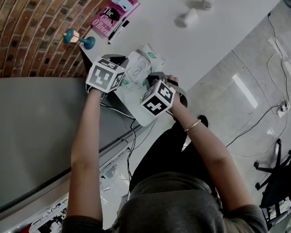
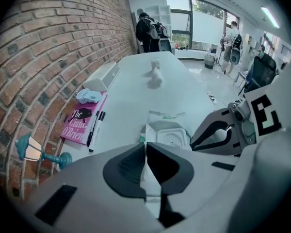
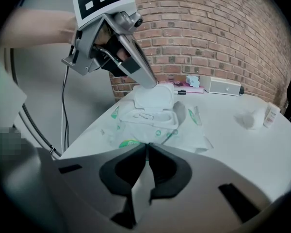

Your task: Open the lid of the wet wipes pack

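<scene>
Right gripper view, left tongs (image 3: 153,84) clenched on raised lid (image 3: 154,95), right tongs (image 3: 146,146) pinching pack (image 3: 149,118)

Pink book (image 1: 110,14) far left on the white surface (image 1: 233,38), black marker (image 1: 117,31) beside it, teal lamp (image 1: 78,39) nearer, brick wall (image 1: 29,23), bottles (image 1: 207,1) far right.

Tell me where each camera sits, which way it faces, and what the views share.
Head view: on the person's head, facing steeply down at the table and wipes pack; both forearms show.
Left gripper view: on the left gripper, facing along the table toward the windows; its closed jaws show.
Right gripper view: on the right gripper, facing the brick wall; its jaws show.
Shared: all three see the wipes pack with its lid raised.
</scene>
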Motion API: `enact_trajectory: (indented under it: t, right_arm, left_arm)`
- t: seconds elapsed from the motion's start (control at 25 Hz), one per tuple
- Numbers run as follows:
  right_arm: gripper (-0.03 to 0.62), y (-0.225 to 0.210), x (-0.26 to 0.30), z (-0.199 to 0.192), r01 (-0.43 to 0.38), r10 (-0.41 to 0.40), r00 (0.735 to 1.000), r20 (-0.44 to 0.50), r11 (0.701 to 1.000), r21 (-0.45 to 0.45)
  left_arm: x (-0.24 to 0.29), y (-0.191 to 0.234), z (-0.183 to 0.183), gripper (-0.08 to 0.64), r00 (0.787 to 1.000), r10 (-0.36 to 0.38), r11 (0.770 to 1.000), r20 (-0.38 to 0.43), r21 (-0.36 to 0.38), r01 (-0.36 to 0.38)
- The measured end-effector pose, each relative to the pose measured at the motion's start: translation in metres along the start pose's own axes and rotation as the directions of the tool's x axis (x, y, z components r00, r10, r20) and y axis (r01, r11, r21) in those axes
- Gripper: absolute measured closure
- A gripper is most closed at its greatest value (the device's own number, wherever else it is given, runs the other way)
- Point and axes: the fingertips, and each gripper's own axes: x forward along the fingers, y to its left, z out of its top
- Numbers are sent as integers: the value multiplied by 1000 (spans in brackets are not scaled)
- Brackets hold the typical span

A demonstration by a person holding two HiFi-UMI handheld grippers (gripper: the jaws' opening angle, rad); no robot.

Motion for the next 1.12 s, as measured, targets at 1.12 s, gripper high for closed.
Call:
enact_trajectory:
  t: [1.12]
  right_arm:
    - [568, 1, 1, 1, 0, 0, 1000, -1, 1000, 5]
  left_arm:
    - [41, 35, -11, 508, 999, -9, 996, -33, -89, 6]
